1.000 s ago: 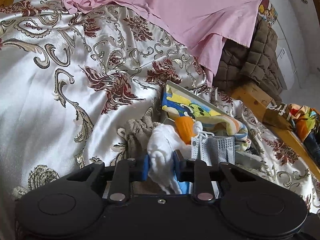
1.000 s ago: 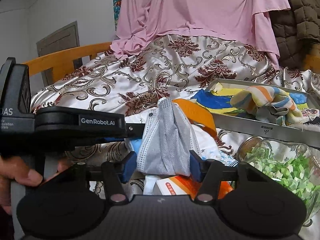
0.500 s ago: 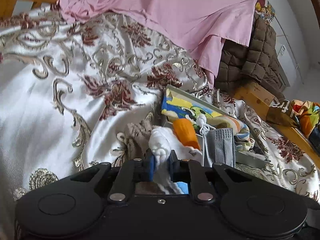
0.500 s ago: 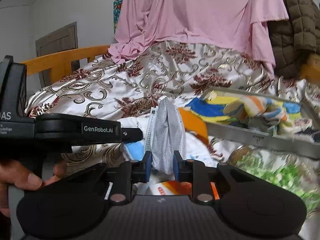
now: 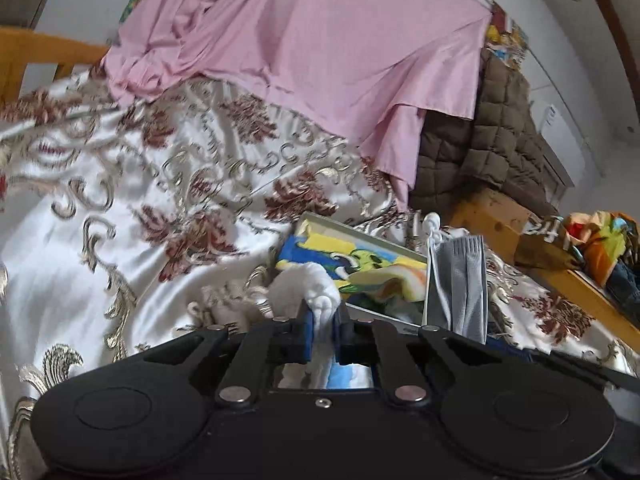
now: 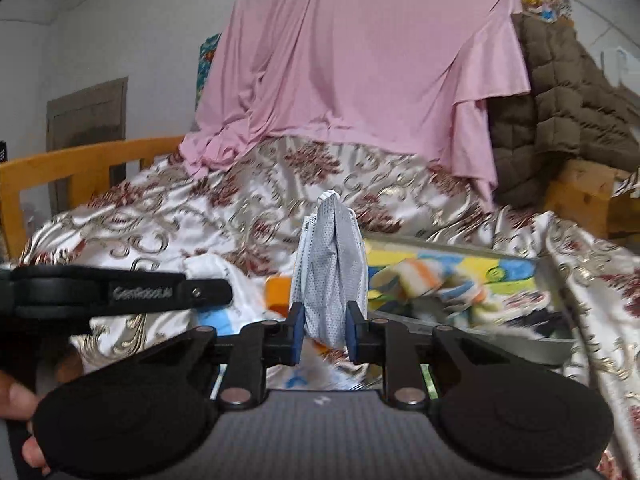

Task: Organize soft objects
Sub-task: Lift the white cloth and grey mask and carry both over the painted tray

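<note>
The left gripper (image 5: pixel 322 334) had just pinched shut on a soft white cloth (image 5: pixel 310 284); the right gripper (image 6: pixel 322 330) clamped a pleated grey face mask (image 6: pixel 330 276) upright. Only the right view showed a hand (image 6: pixel 16 404). A metal tray (image 6: pixel 556 346) lay on glossy brocade bedding (image 5: pixel 80 272).

place: home bedroom | evidence: wooden bed frame (image 6: pixel 80 164), satin bedspread (image 5: pixel 100 208), hung clothes (image 6: pixel 360 60)

Upright grey mask (image 6: pixel 328 276); bunched white cloth (image 5: pixel 308 288)
</note>
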A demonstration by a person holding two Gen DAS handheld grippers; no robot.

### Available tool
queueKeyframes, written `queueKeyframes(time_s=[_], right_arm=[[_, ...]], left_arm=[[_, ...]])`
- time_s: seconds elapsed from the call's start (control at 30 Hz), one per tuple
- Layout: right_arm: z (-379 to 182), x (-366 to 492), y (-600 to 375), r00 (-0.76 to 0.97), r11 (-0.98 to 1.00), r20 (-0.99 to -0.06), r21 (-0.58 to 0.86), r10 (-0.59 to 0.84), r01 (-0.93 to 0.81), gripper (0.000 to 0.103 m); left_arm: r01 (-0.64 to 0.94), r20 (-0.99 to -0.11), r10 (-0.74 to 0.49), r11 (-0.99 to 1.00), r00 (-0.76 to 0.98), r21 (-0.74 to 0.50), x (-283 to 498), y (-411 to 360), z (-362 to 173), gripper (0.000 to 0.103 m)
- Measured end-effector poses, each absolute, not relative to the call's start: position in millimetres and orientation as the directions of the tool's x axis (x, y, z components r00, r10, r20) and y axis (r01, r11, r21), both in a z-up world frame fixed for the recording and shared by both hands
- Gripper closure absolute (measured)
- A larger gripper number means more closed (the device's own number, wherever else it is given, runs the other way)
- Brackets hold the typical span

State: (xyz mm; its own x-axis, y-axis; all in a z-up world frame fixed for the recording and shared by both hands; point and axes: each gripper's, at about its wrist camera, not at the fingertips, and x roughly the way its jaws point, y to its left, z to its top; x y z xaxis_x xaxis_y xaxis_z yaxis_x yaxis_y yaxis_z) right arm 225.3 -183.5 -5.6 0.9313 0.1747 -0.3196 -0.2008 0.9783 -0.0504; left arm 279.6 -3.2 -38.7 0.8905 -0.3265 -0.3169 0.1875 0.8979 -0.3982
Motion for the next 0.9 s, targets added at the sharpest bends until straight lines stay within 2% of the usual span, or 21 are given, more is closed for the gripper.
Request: queueKeyframes(time_s=[0.17,0.53,0.73,0.9], right_arm=[[10.7,214.7,-202.3,0.946,0.981,-0.271,-0.036,0.176,-0.193,0.080],[50.8,194.0,-252.7,0.972,0.991,-0.193,0.025,0.133,-0.130,0.080],[69.5,217.1,-288.1,0.975,0.990,-0.189,0.093,0.119,-0.103,0.080],[67.5,252.7,-322.6,0.980,0.995,-0.183,0.082,0.076,-0.062,0.080]], left_arm=[[0.234,-0.302,-0.357,0.897,0.884,-0.375,262.3,-17.2,-14.3,0.094],[0.285,-0.235,-0.415,0.852,0.879,-0.439,266.5,-45.4,57.2,0.094],[0.339,-0.206,-0.438,0.859,0.875,-0.384,281.5,-78.1,92.6,0.093],[0.376,-0.185,-0.454,0.861,0.871,-0.342,310.6,-105.8,109.5,0.093]])
